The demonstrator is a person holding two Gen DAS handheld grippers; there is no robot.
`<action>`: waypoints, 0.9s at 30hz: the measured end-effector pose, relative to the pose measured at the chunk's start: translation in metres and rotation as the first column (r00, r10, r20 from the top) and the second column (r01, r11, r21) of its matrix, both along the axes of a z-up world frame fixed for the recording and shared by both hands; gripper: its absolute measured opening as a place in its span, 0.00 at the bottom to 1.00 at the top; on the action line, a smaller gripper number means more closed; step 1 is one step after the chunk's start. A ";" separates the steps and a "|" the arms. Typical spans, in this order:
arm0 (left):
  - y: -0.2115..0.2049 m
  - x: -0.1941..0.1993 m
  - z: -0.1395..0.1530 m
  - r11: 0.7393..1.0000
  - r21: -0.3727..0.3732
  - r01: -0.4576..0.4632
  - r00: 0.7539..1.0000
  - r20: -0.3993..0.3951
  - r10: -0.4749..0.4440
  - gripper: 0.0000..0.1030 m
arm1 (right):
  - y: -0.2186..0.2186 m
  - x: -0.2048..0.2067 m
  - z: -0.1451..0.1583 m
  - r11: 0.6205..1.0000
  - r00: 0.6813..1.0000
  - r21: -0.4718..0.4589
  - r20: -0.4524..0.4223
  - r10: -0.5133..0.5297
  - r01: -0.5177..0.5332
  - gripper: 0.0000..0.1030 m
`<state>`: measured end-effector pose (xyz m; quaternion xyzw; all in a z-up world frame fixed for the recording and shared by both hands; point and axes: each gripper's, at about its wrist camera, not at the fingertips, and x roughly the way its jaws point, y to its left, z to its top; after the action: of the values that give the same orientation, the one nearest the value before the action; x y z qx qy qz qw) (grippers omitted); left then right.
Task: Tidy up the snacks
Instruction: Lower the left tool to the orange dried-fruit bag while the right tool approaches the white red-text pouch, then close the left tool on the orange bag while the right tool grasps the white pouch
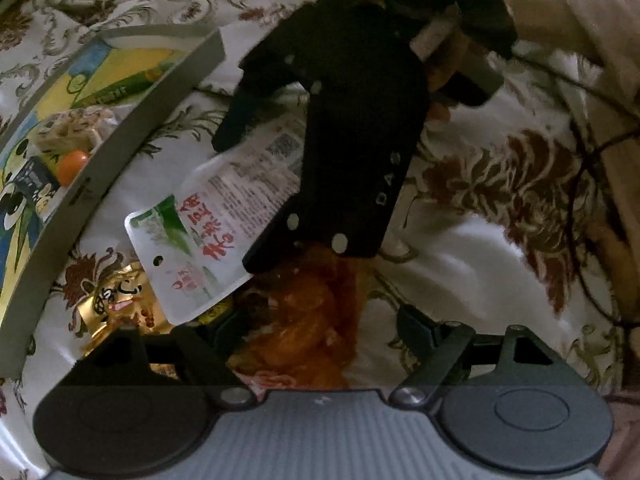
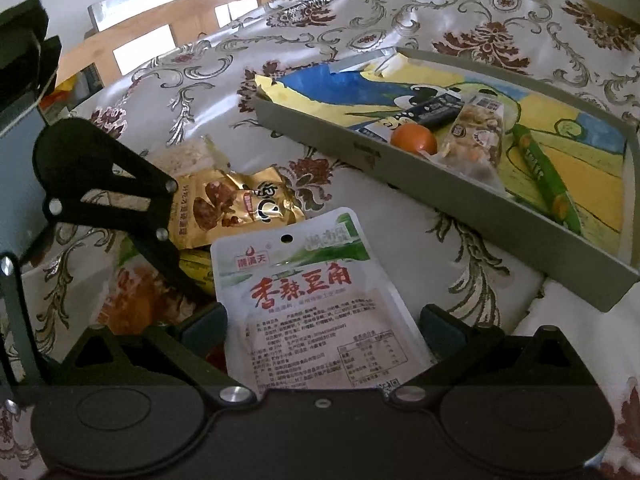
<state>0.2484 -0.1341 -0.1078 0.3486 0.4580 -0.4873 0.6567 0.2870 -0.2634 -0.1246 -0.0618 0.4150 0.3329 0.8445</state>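
A white pouch with red characters [image 2: 308, 300] lies on a heap of snacks on the flowered tablecloth. My right gripper [image 2: 324, 324] straddles it with wide jaws, pads beside its edges, the pouch flat and unbent. In the left wrist view the right gripper [image 1: 240, 200] stands black over the pouch [image 1: 200, 240]. My left gripper [image 1: 316, 328] is open over an orange packet [image 1: 312, 332], whose right side is clear of the right finger [image 1: 416, 324]. A grey tray [image 2: 440, 200] holds an orange ball [image 2: 414, 140], a nut bar [image 2: 476, 136] and a green stick [image 2: 548, 176].
A gold packet [image 2: 236, 204] and a yellow one [image 2: 196, 264] lie under and left of the pouch. The tray's rim [image 1: 132, 120] runs along the left of the left wrist view. A person's hand [image 1: 444, 76] holds the right gripper. A wooden chair [image 2: 160, 20] stands beyond the table.
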 end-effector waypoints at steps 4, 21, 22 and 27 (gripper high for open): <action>0.002 -0.003 -0.006 1.000 0.024 -0.010 0.999 0.036 0.010 0.72 | 0.000 -0.001 0.001 1.000 1.000 -0.009 0.002 0.017 -0.017 0.99; 0.030 0.002 0.021 0.861 -0.003 -0.509 0.860 -0.041 0.509 0.47 | -0.007 -0.003 0.004 0.999 0.999 0.016 -0.031 0.036 -0.035 0.99; 0.033 0.003 0.021 0.845 -0.006 -0.535 0.844 -0.052 0.534 0.47 | -0.007 -0.004 0.004 0.999 0.999 0.020 -0.033 0.036 -0.035 0.99; 0.045 0.000 0.023 0.817 -0.030 -0.576 0.816 -0.076 0.573 0.45 | -0.002 -0.005 0.003 0.999 0.999 0.008 -0.029 0.035 -0.035 0.99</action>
<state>0.2489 -0.0889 -0.0846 0.1617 0.5497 -0.2890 0.7670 0.2821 -0.2651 -0.1215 -0.0607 0.4249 0.3500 0.8326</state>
